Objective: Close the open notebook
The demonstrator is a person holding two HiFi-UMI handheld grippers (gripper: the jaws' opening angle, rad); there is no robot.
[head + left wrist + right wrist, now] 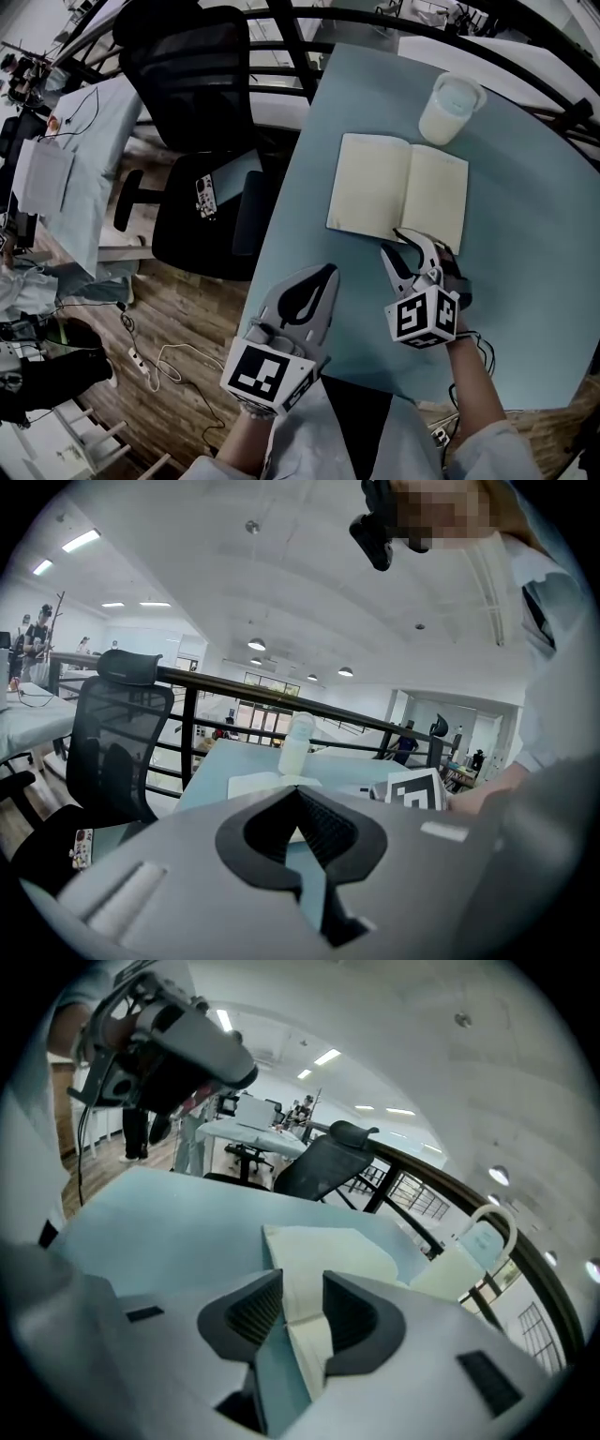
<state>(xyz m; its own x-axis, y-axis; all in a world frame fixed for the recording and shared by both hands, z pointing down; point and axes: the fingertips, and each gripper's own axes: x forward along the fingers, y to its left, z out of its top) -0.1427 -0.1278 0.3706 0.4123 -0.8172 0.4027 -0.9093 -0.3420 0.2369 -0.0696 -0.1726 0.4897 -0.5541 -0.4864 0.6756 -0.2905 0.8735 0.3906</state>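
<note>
The notebook [398,192] lies open and flat on the pale blue counter [525,244], its blank cream pages facing up and its spine running away from the person. The right tool [394,242] sits at the notebook's near edge, close to the spine. Its jaws stand apart, and in the right gripper view that near edge of the notebook [319,1269] shows in the gap of the right tool [292,1302] without the pads pressing on the paper. The left tool [323,272] is lower and to the left, over the counter's near left edge and apart from the notebook. Its jaws are together with nothing between them, as the left gripper view shows [300,803]. A white mug [448,108] with a handle stands just beyond the notebook's far right corner. Left of the counter is a black office chair [187,84], with a dark flat device [220,183] lying on its seat.
</note>
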